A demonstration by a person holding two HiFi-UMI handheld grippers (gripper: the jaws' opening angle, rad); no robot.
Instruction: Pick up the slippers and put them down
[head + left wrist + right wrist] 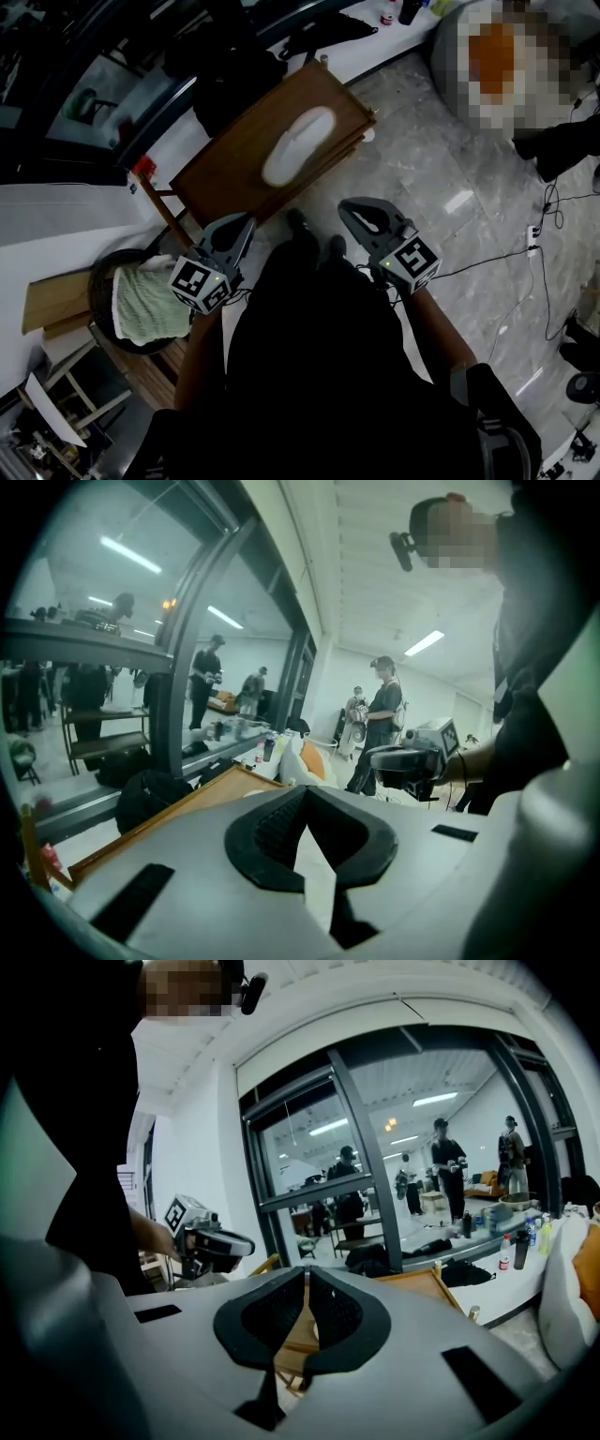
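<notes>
White flat slipper (298, 145), seemingly the only one visible, lies on the brown wooden table (234, 161) ahead of left gripper (249, 221) and right gripper (347, 211), both closed on nothing, so reaching in unopened could shove it off.

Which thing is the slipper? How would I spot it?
Find the brown wooden table in front of the person. The slipper lies alone on its top, a long white oval. Its nearest pale neighbour, a green cloth, sits apart in a dark round container to the left.
</notes>
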